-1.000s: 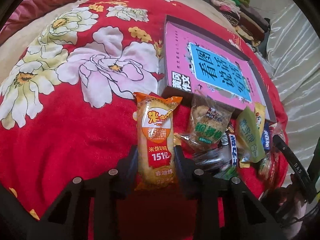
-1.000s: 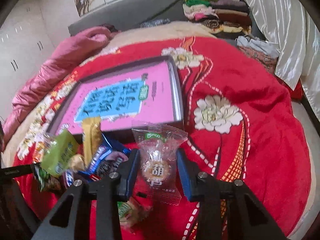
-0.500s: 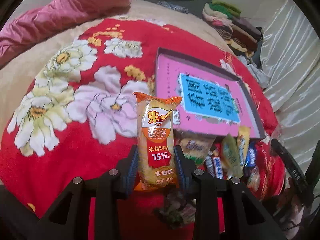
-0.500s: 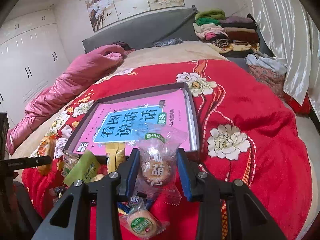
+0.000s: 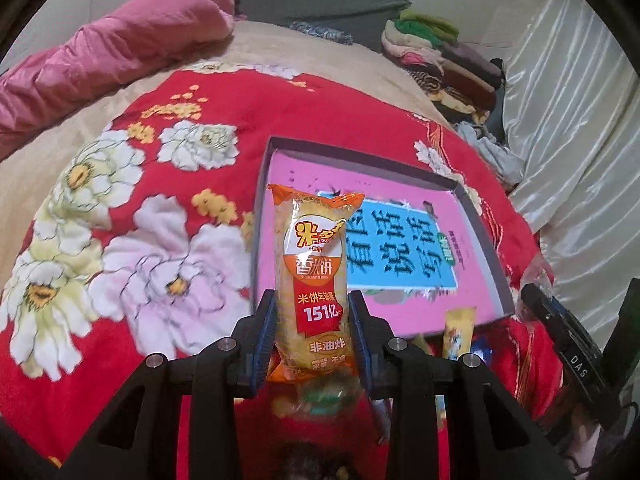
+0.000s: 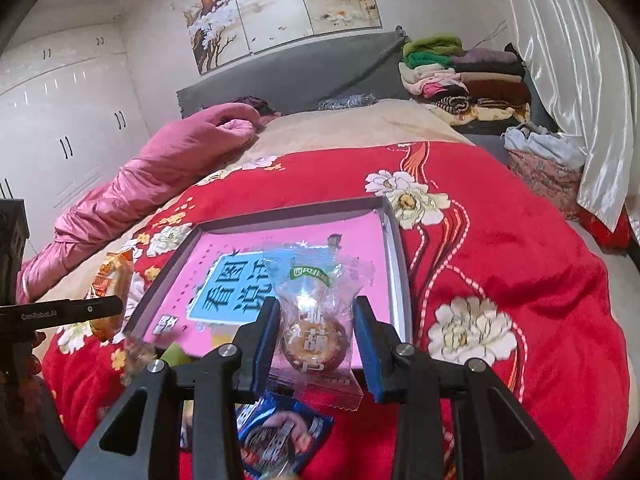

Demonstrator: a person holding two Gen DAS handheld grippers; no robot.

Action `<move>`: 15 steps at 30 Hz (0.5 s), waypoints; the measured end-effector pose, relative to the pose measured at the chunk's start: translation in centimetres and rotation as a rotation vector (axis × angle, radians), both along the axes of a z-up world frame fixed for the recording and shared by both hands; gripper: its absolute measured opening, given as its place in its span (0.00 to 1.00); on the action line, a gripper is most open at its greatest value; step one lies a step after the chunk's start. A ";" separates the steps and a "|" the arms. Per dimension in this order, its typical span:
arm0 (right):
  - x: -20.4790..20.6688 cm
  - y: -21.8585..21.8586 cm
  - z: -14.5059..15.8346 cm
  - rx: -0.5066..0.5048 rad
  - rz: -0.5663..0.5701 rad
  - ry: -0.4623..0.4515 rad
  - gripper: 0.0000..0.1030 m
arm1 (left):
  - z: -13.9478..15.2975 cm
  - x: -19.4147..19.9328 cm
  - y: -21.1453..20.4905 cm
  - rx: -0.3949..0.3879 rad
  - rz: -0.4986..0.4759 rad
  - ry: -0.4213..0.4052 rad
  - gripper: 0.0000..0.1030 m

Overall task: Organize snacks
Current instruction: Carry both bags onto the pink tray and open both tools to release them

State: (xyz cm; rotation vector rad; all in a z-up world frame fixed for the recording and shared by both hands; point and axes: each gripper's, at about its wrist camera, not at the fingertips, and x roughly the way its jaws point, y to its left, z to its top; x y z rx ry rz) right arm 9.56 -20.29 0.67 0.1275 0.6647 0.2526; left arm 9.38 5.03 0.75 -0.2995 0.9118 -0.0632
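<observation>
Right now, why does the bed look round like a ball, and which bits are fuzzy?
Both wrist views use fisheye lenses, so the red blanket bulges and the corners go black. In the left wrist view the rice cracker pack is sharp but the snacks beneath it smear. In the right wrist view the clear cookie wrapper glints and the tray print blurs.

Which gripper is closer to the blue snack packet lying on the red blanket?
Right. The right gripper, holding a clear-wrapped round cookie, hovers just above the blue snack packet. The left gripper, gripping an orange rice-cracker pack, sits farther left.
</observation>
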 end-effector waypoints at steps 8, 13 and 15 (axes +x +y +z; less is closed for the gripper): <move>2.5 -0.2 -0.9 -0.003 0.007 0.010 0.37 | -1.1 3.0 -1.0 0.003 -0.010 0.002 0.35; 3.9 0.3 -1.9 -0.020 0.017 0.048 0.37 | -2.4 4.4 -1.4 0.010 -0.017 0.037 0.35; 4.3 0.2 -2.3 -0.022 0.016 0.063 0.37 | -2.6 4.8 -1.5 0.009 -0.023 0.045 0.35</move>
